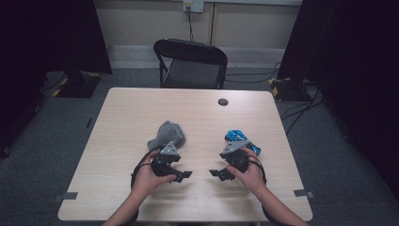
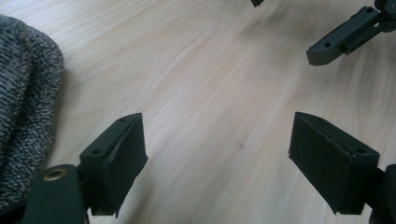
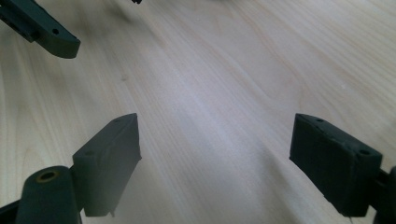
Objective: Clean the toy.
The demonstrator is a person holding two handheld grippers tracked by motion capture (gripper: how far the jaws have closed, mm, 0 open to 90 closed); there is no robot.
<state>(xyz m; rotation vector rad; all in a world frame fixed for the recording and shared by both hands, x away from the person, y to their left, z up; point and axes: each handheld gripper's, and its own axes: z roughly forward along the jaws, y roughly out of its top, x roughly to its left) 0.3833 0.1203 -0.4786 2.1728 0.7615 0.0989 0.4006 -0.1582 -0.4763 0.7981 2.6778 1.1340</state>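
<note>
Just behind the left hand-held gripper (image 1: 182, 175) lies a grey sock (image 1: 167, 134), crumpled on the worktop (image 1: 122, 117) a little left of centre; in the left gripper view its knitted cloth (image 2: 23, 107) fills the left edge, beside the jaws and not between them. Behind the right hand-held gripper (image 1: 214, 173) lies a blue sock (image 1: 237, 137), bunched, partly hidden by that gripper's grey plate. The two socks sit well apart, each near its own gripper.

Both grippers rest low over the near half of the worktop, tips turned inward toward each other with a bare gap between. The left one's jaws stand wide apart with nothing but wood grain between them (image 2: 217, 154). The right one's jaws are likewise spread wide and empty (image 3: 215, 158). Each gripper view catches a jaw of the other gripper at its upper edge.

Beyond the worktop's far edge stands a black folding chair (image 1: 190, 63), and a small dark round cap (image 1: 223, 101) sits in the worktop near that edge.
</note>
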